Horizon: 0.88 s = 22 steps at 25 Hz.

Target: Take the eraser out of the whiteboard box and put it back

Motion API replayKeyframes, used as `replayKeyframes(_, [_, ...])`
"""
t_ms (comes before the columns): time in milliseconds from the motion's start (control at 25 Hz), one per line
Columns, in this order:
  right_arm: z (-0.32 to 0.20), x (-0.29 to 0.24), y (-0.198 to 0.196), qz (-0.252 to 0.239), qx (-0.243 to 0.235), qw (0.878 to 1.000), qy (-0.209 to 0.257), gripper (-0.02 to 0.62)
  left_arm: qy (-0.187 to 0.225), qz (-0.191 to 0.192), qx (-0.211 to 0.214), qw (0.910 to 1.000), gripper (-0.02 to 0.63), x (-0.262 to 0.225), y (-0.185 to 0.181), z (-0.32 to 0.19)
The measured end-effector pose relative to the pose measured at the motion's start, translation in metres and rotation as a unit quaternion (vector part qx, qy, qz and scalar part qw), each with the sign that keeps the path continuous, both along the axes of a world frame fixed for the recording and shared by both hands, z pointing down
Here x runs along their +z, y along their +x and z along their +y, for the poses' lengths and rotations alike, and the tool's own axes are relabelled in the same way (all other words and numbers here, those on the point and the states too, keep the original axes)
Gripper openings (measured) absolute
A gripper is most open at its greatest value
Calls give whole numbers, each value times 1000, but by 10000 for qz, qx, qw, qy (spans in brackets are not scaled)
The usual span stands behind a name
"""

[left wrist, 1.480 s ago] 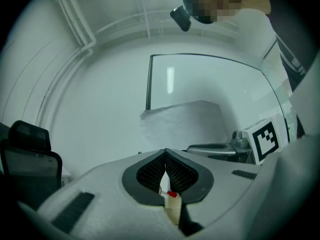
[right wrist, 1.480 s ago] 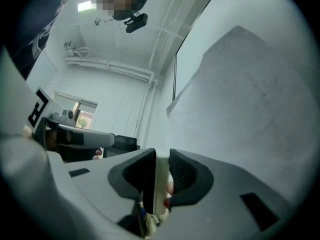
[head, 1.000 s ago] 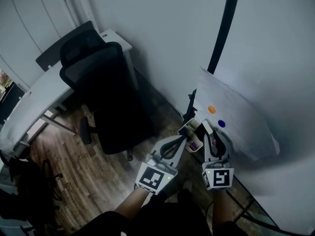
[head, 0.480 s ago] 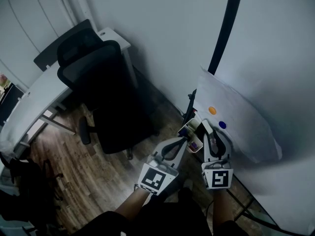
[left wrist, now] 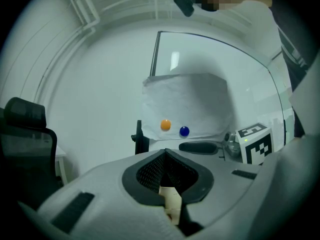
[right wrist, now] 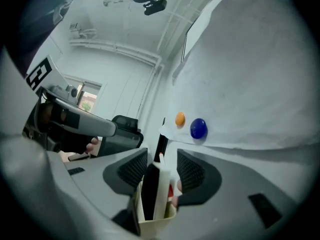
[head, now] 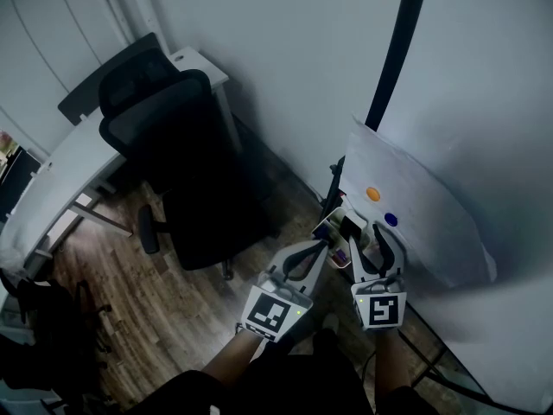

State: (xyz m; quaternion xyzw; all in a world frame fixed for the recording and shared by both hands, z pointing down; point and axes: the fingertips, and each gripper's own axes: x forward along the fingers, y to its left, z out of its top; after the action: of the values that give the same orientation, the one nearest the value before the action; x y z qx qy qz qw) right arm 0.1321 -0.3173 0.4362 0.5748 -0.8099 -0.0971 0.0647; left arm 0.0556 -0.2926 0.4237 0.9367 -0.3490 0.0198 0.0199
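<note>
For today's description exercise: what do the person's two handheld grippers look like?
The left gripper and right gripper are grey plastic with black ridged pads. Each carries a white cube with black square markers and a small green light. The right gripper's jaws have just been opening, the eraser between them.

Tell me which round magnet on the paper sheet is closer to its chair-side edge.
The orange magnet, near the corner of the paper sheet toward the office chair; the blue magnet sits beside it, farther in from that edge.
</note>
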Motion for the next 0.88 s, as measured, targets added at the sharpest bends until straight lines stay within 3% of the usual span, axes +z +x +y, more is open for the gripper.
replayKeyframes(480, [4, 1, 2, -103, 12, 9999, -41, 175, -66, 55, -17, 10000, 5, 0, 0, 0])
replayKeyframes(680, [8, -9, 5, -411, 62, 9991, -51, 121, 33, 105, -36, 9999, 5, -11, -2, -1])
replayKeyframes(880, [17, -34, 9, -1024, 16, 9947, 121, 45, 236, 244, -74, 9994, 4, -32, -3, -1])
